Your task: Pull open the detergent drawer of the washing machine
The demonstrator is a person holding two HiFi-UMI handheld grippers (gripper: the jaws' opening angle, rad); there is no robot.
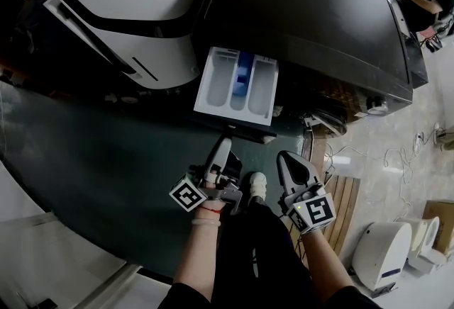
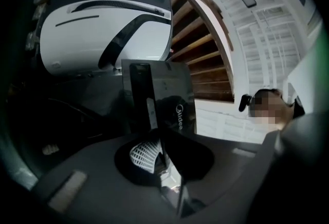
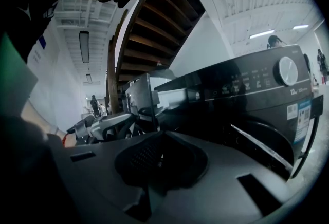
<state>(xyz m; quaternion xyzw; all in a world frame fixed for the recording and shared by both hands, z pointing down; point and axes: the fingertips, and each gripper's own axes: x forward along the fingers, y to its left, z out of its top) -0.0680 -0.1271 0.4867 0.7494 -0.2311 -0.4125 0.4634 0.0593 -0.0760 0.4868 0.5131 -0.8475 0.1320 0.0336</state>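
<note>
I see the white, blue-centred detergent drawer already pulled well out of the black washing machine. My left gripper has its jaws nearly together at the drawer's front. My right gripper is closed and empty. Little remains.

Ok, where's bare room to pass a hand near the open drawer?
Free: dark floor between white machine and left hand-held gripper; washing machine's black top. Crowded: cables and wooden slats right of the right hand-held gripper.
</note>
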